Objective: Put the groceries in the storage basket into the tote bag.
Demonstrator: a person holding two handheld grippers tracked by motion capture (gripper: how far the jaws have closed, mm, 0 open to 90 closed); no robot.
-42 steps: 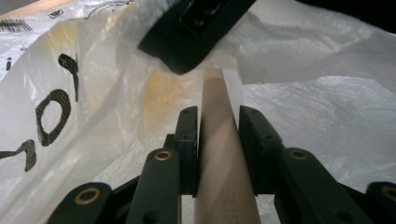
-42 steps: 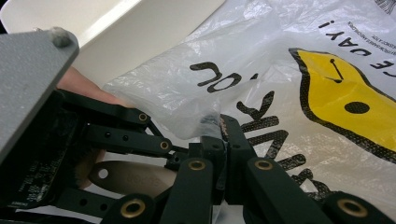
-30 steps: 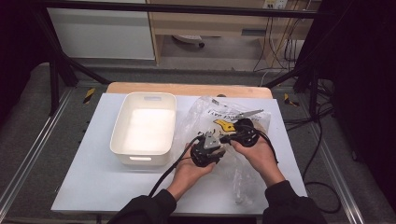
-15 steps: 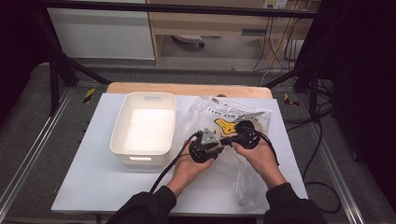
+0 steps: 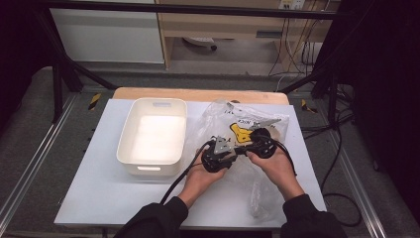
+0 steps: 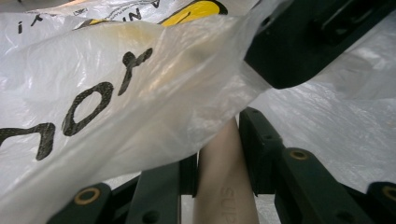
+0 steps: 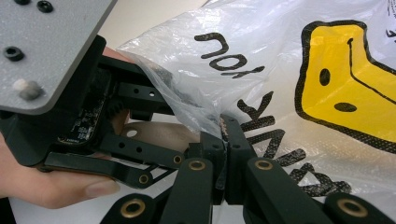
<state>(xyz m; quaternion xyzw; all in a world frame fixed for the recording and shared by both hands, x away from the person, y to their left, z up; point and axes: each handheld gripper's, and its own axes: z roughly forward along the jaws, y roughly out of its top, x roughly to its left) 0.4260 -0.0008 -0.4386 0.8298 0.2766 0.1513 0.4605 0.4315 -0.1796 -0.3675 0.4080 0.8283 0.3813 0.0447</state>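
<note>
Plastic bag, clear film with a yellow figure and black lettering, lies crumpled on the tabletop just beside the white tub, on the side of the tub toward my right hand, its edge about touching the tub's wall. My right fingers are fully closed on a gathered fold of the bag's film, at what I take to be its mouth, and the fold rises taut from between them. My left fingers are partly closed around a tan handle, one finger against each side of it, with the film draped over the top of them; whether the handle sits wholly inside the bag I cannot tell. Both sets of fingers meet over the part of the bag nearest the tub, almost touching one another. Set against a second ago, next to nothing has changed: the bag keeps the same place beside the tub, its print faces the same way, the tub is as empty as it was, and neither hand has shifted enough to matter. I read that as a pause with both grips set rather than progress. The film is pinned on one side and the handle is held on the other, so the parting of handle and bag is not yet done, and the tub waits close by.
</note>
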